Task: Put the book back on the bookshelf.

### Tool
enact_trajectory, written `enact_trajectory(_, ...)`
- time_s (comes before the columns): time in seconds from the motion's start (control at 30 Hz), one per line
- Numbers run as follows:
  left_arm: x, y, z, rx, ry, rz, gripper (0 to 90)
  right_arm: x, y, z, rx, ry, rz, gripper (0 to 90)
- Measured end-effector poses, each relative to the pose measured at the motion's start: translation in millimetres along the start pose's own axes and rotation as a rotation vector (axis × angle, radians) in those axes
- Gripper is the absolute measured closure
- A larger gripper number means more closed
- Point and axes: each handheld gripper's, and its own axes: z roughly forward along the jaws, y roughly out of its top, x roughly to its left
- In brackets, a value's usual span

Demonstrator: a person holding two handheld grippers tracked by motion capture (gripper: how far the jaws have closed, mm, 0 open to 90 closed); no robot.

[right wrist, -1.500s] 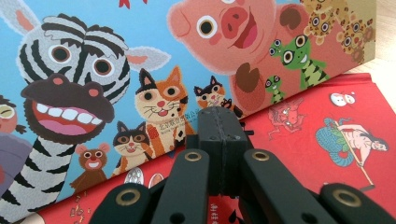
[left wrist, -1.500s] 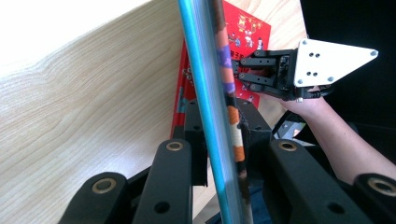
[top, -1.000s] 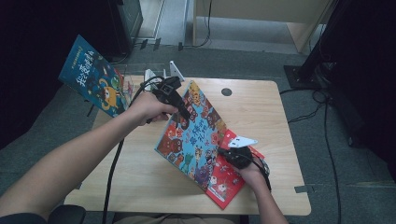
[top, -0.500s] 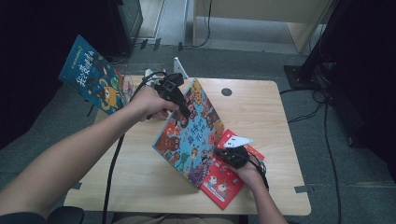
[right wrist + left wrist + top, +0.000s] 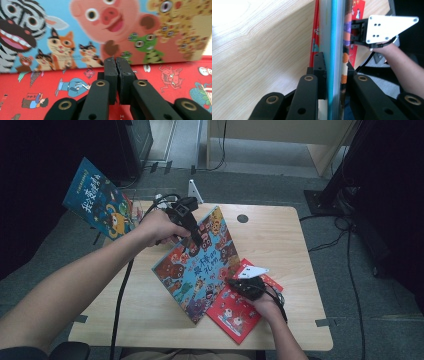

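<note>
While left tongs (image 5: 196, 241) clamp the blue animal book (image 5: 200, 265) by its top edge, tilted over the red book (image 5: 240, 307) on the desk (image 5: 280, 235), right tongs (image 5: 231, 282) closed empty, tips on red book

Bare tabletop (image 5: 280, 227) (far corner)

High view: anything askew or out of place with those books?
Yes. The animal picture book isn't flat: the left hand-held gripper clamps its top edge, tilting it up, its lower edge on the red book and the table. The right hand-held gripper, shut, rests on the red book. Another blue book stands off the table's far-left corner.
</note>
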Motion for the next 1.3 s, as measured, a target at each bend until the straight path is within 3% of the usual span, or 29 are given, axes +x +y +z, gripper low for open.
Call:
enact_trajectory(0.27, -8.0, -1.7, -7.3, 0.017, 0.057, 0.036, 81.6, 0.6, 0.5, -0.1, 0.004, 0.011, 0.003, 83.6)
enact_trajectory(0.4, -8.4, -3.0, -11.8, 0.0, 0.066, 0.032, 81.5, 0.7, 0.6, 0.0, 0.003, 0.013, 0.001, 82.0)
enact_trajectory(0.5, -7.7, -4.3, -16.0, -0.005, 0.094, 0.046, 81.5, 1.3, 0.5, 0.4, -0.001, 0.009, 0.001, 78.9)
enact_trajectory(0.7, 0.4, -9.2, -26.8, -0.044, 0.101, 0.026, 81.5, -0.3, 0.3, 1.1, -0.009, 0.005, 0.004, 73.0)
enact_trajectory(0.87, -1.2, -11.9, -38.3, -0.059, 0.117, 0.027, 81.5, -0.9, 2.3, 2.3, -0.003, 0.003, 0.012, 70.6)
enact_trajectory(0.93, -1.8, -12.7, -42.1, -0.066, 0.121, 0.029, 81.4, -1.0, 3.1, 2.9, -0.001, 0.001, 0.011, 65.8)
enact_trajectory(0.97, -1.4, -13.5, -44.6, -0.075, 0.12, 0.026, 81.5, -1.1, 3.4, 4.0, -0.006, -0.003, 0.012, 58.8)
enact_trajectory(1.1, 1.9, -16.6, -51.4, -0.081, 0.113, 0.016, 81.5, -0.8, 4.3, 5.9, -0.007, -0.017, 0.021, 51.0)
enact_trajectory(1.3, 7.0, -21.9, -58.9, -0.096, 0.126, -0.007, 81.5, -2.4, 5.1, 6.8, -0.004, -0.019, 0.011, 47.2)
